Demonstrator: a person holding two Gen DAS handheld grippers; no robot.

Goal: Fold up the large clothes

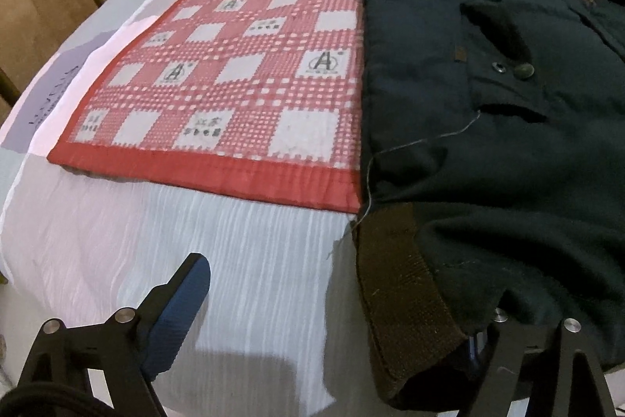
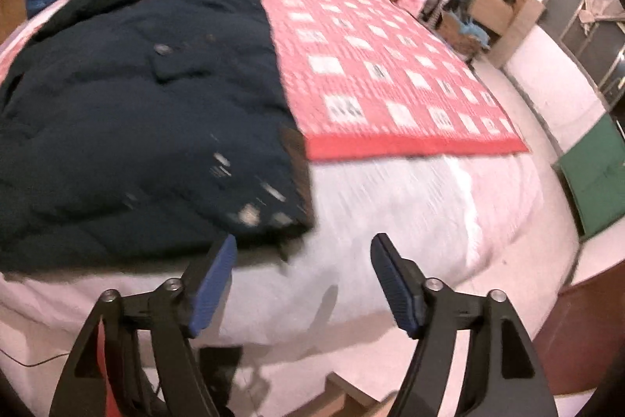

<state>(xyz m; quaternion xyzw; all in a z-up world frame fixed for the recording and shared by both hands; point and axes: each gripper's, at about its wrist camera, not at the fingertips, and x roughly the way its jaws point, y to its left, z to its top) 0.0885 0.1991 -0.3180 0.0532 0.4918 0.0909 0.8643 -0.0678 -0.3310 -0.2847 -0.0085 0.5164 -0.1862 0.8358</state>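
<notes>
The dark coat [image 1: 488, 143] is matt padded cloth with a coarse brown ribbed hem [image 1: 406, 296], lying on crinkled white bedsheet [image 1: 234, 260].

Both the left gripper [image 1: 332, 319] and right gripper [image 2: 304, 280] have black angular linkage arms, silver round screws and ribbed blue finger pads [image 2: 394, 284].

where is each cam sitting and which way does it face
Left wrist: sits low over the bed's near edge, looking up the bed; the red mat lies ahead and the dark coat on the right. The left tongs show, open, with the right finger hidden under the brown hem.
Right wrist: sits higher, off the foot of the bed, looking up it; the coat lies left, the mat right. The right tongs show, open and empty.
Both share the bed, coat and mat.
</notes>
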